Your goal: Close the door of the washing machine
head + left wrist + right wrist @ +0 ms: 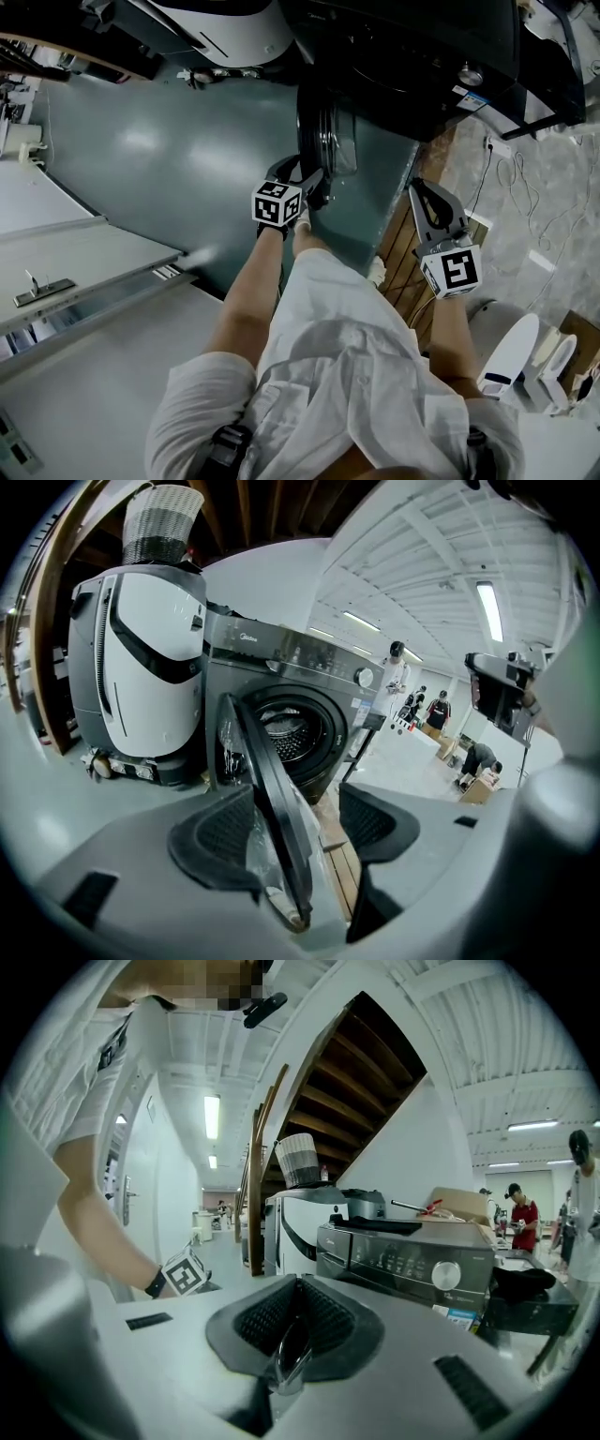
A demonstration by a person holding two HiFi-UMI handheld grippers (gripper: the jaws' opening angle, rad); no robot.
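White shirt (347, 375), black wristband (155, 1284), grey left gripper (292, 823)

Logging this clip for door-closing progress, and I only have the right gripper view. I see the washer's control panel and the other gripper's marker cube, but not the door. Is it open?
Observer: Yes. In the left gripper view the door stands swung out, and the drum shows behind it.
Operator: Is the left gripper on it?
Observer: The left gripper has its jaws open, with the door's edge standing between the pads. I can't tell whether the edge touches a pad.
Operator: And where is my gripper relative to the door?
Observer: In the head view the right gripper hangs off to the right of the door in the picture, apart from it.
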